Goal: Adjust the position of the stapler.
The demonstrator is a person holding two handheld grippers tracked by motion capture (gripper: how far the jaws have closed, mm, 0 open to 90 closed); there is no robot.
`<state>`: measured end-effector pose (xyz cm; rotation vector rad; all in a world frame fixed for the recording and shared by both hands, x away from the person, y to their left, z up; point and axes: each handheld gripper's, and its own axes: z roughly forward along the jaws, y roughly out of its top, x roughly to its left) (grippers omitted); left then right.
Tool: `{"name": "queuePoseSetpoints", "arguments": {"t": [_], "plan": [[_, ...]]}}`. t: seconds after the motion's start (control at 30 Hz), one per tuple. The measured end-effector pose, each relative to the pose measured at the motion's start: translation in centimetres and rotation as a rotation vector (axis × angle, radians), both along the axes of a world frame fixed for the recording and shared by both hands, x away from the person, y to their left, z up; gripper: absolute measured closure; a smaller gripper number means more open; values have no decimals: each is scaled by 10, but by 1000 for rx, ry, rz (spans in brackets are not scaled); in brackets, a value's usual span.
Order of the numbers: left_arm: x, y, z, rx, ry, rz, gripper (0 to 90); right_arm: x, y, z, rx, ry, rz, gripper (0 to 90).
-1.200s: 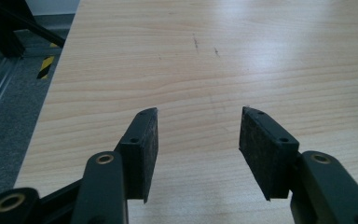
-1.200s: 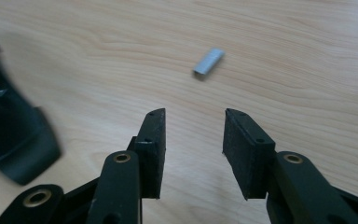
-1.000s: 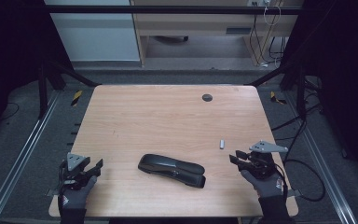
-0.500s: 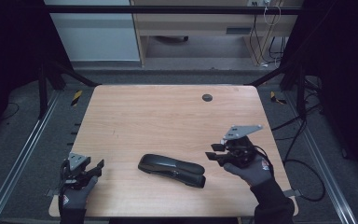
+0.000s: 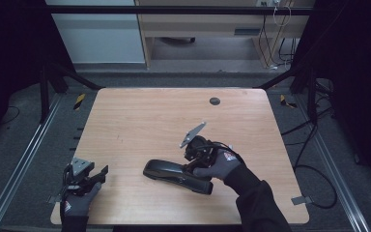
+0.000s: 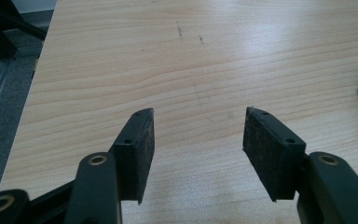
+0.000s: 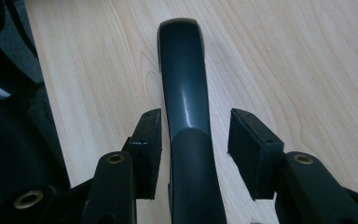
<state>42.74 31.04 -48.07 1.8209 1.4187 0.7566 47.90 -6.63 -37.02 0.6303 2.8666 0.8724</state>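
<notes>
High view: black stapler (image 5: 176, 176) lies near the table's (image 5: 135, 121) front edge, right gripper (image 5: 193, 162) over its right half, left gripper (image 5: 96, 175) idle at the front-left corner. Left gripper view: jaws wide, holding nothing. Right gripper view: jaws just opened wider, straddling the stapler (image 7: 186, 107) without touching it

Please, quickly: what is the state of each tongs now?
Left tongs: open, holding nothing.
Right tongs: just opened wider, astride the black stapler, not gripping.
</notes>
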Motion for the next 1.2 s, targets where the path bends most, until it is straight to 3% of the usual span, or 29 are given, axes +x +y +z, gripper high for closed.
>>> {"name": "queuePoseSetpoints", "arguments": {"t": [0.1,0.3,0.47,0.63,0.87,1.2], "plan": [[0,0,0,0,0,0,431,6,15,-8,-39,13,49,540],[0,1,1,1,-2,1,431,14,29,-21,-104,56,90,523],[0,0,0,2,1,-1,431,16,34,-28,-130,61,107,519],[0,0,0,-2,4,-3,430,15,28,-38,-93,46,94,531],[1,-2,-2,7,9,-11,431,15,27,-48,-83,38,103,552],[2,-2,-2,4,11,-14,431,18,41,-61,-129,37,111,532]]}}
